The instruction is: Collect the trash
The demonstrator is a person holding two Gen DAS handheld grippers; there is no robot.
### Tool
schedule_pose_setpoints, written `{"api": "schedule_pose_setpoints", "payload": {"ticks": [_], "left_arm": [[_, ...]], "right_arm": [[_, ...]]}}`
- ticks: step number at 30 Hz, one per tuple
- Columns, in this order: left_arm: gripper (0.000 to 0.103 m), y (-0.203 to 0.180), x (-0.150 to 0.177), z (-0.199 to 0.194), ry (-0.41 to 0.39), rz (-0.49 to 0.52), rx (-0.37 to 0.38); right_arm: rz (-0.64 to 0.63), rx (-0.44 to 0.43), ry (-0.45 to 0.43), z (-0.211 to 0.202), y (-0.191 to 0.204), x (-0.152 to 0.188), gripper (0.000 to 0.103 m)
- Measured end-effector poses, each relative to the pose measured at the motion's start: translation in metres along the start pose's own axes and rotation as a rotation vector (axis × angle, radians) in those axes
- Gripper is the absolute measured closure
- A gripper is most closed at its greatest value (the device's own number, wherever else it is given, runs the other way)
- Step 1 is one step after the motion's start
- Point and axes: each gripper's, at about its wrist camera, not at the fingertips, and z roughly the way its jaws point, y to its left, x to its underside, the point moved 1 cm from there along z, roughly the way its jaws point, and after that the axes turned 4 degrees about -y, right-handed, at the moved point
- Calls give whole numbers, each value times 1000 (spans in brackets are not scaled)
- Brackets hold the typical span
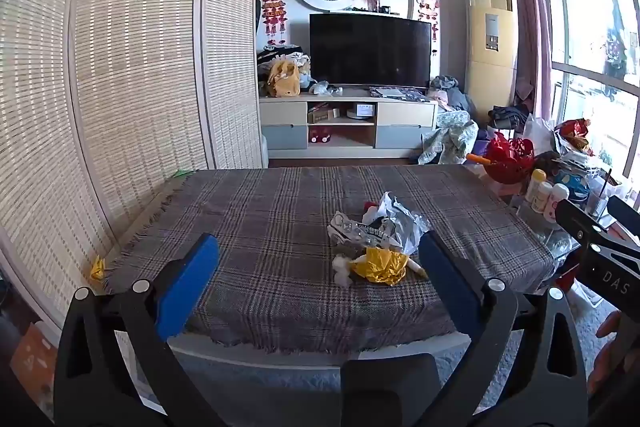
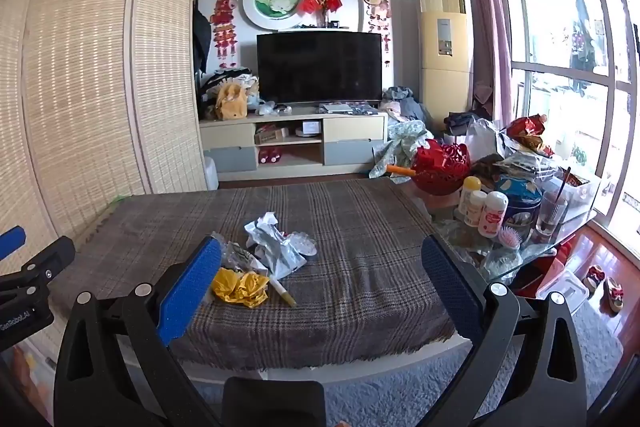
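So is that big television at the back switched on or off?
It looks off. The television shows a plain black screen in both views, with no picture or glow. Whether it is in standby, the pictures cannot tell.

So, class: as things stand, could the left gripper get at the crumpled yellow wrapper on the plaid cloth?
Probably yes. The left gripper is open and empty, and the yellow wrapper lies ahead between its fingers' lines on the plaid cloth. Nothing stands before it; silver wrappers lie just behind it.

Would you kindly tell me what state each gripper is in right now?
Left gripper: open, holding nothing.
Right gripper: open, holding nothing.
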Motion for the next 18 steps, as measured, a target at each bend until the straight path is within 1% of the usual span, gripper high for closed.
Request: {"api": "schedule_pose_setpoints", "payload": {"ticks": [1,12,18], "left_arm": [[8,0,0,-1,-10,-6,6],[8,0,0,-1,-9,-5,6],[8,1,1,-1,-12,-5,7]], "right_arm": [[-1,1,-1,0,0,0,3],[0,5,0,0,3,2,3],[-2,4,-1,-4,11,0,3]]}}
